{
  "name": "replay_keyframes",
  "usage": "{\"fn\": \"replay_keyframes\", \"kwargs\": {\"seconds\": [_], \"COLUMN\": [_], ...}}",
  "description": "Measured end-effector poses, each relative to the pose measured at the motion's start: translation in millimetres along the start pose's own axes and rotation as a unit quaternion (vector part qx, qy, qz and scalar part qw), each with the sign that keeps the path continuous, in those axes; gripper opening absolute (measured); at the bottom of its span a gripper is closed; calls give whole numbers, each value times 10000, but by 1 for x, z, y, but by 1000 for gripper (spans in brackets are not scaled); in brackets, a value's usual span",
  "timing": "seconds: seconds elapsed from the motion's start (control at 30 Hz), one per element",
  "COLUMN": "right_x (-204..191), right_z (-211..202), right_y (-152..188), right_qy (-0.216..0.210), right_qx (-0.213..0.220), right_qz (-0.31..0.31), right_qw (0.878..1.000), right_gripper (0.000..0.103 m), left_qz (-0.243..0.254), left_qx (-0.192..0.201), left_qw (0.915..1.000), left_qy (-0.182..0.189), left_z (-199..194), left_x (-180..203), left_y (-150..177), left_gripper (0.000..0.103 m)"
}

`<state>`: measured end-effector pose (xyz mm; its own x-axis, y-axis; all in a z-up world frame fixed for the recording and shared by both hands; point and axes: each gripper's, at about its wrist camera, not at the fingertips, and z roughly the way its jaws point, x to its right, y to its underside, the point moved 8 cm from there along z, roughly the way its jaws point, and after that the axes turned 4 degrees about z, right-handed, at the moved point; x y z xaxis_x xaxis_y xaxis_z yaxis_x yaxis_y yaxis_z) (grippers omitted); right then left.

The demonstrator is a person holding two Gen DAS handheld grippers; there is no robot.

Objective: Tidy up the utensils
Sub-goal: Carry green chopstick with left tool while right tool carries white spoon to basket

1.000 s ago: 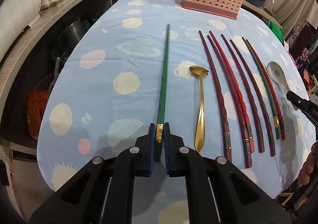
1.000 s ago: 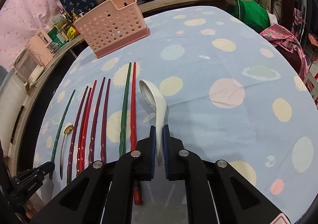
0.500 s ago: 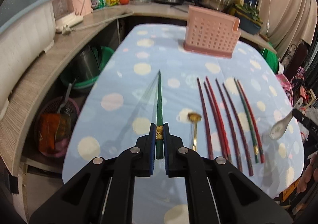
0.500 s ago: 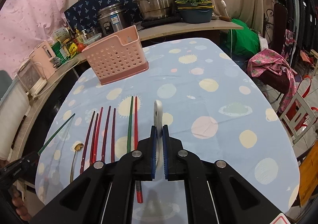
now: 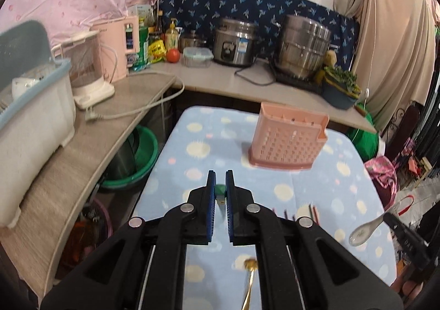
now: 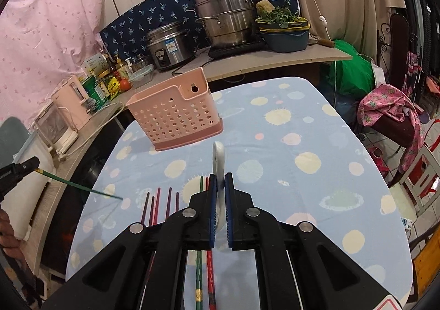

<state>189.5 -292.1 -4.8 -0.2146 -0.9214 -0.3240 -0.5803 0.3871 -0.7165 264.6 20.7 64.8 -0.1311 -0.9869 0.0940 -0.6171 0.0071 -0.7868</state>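
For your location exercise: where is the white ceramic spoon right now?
The white spoon is clamped in the right gripper, held in the air above the table, bowl pointing toward the pink basket; the left wrist view shows it at far right.

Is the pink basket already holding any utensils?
No, the pink basket looks empty; the right gripper holds the white spoon short of it.

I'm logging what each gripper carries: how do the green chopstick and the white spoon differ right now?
The green chopstick is a thin dark rod in the left gripper; the white spoon is broad, pale and scooped, in the right gripper. In the right wrist view the chopstick slants down toward the table; the spoon points toward the basket. Both are clamped near one end, held in the air, outside the basket.
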Motion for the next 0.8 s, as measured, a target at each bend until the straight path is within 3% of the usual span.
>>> {"fn": "replay_keyframes", "kwargs": {"seconds": [0.33,0.63,0.8], "right_x": [-22,-39,-42], "right_z": [38,92,124], "right_y": [-88,-159,-182], "right_qy": [-415,-628,-514], "right_qx": [226,399,469], "right_qz": [109,250,207], "right_qw": [9988,9969,9974], "right_gripper": [6,6,6], "left_qz": [-70,-141,-196], "left_qx": [723,1608,1581], "left_qw": [9970,9862,9862], "left_qy": [267,380,446], "left_z": [-4,4,39], "left_x": [23,55,68], "left_y": [-106,-197,-214], "left_gripper": [7,7,7]}}
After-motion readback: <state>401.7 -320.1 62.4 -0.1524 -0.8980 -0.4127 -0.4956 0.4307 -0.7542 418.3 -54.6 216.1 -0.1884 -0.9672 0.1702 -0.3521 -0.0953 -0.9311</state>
